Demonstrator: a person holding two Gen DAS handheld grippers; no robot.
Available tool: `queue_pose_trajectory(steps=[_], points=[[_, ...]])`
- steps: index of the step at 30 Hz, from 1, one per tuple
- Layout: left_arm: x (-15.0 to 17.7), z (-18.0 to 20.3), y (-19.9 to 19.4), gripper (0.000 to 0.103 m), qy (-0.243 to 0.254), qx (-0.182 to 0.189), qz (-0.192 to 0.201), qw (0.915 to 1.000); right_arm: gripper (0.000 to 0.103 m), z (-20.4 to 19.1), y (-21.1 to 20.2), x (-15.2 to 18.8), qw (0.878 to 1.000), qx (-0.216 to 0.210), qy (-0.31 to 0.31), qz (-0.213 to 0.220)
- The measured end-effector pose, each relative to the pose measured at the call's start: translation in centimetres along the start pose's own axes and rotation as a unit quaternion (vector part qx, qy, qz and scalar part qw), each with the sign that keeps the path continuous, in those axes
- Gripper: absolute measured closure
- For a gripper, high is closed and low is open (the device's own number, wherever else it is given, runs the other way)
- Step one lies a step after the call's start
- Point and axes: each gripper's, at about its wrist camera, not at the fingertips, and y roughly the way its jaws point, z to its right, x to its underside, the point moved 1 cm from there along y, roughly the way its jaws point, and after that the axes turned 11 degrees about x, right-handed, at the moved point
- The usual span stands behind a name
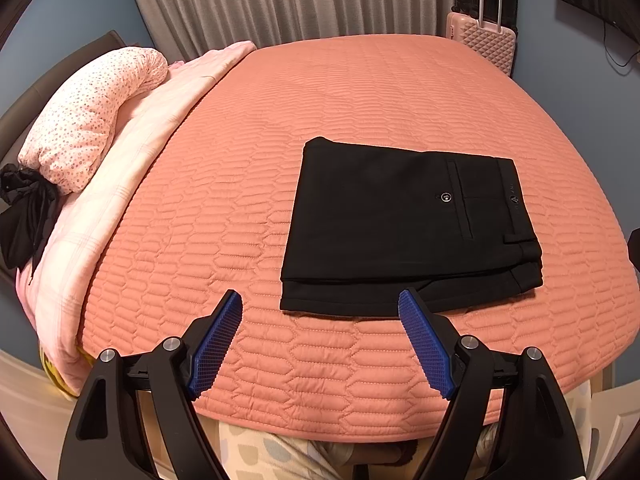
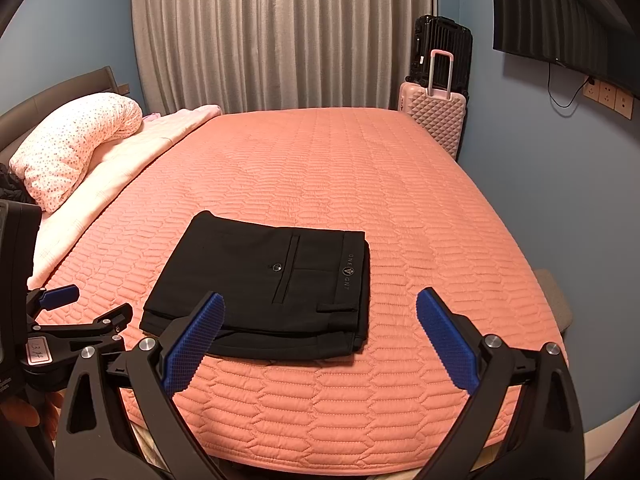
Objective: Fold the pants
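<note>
Both the left gripper [image 1: 320,304] and right gripper [image 2: 320,306] stood wide and empty, the folded black fabric pants [image 1: 408,224] lying flat just beyond their jaws, seemingly finished, needing at most a final smoothing.

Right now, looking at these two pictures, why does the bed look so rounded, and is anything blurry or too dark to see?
Left wrist view: the lens bulges the coral quilted bedspread into a dome, and the corners go black. Right wrist view: same bend, curving the curtain. Both are sharp and evenly lit; only the folded black pants lose their creases in the dark fabric.
</note>
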Motion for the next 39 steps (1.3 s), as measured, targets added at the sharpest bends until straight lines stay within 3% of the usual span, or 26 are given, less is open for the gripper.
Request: queue_pose_trajectory(steps=[19, 39], points=[[-0.2, -0.2, 0.0, 0.022, -0.02, 0.012, -0.006, 0.9997, 0.008, 0.1, -0.1, 0.0, 1.0, -0.001, -0.001, 0.0], [-0.9, 0.5, -2.0, 0.017, 0.002, -0.001, 0.051, 0.9987, 0.008, -0.2, -0.2, -0.1, 1.0, -0.001, -0.002, 0.006]])
